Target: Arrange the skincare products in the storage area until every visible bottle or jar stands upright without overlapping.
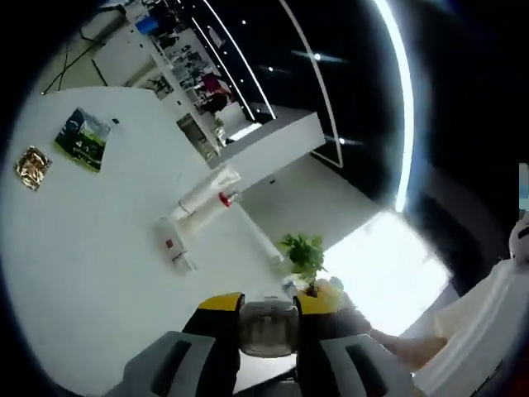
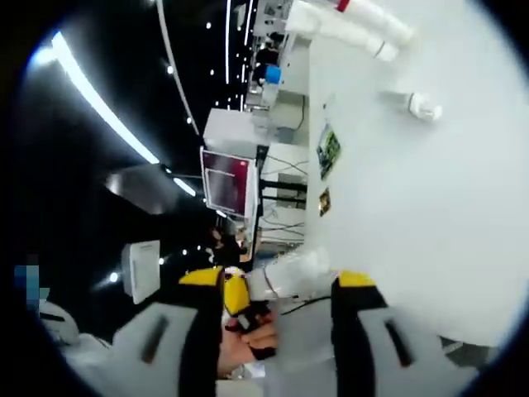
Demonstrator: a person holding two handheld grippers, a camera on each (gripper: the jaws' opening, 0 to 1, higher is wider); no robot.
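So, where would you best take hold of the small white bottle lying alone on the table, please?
Across its body, mid-length, coming from above: the small white bottle lies flat on the table, its round sides free. The left claw holds a clear jar.

A showroom or lab-like hall — dark ceiling with long light strips (image 1: 395, 99), white bench (image 1: 91, 248), stocked shelves (image 1: 178, 50), a red display screen (image 2: 226, 180).
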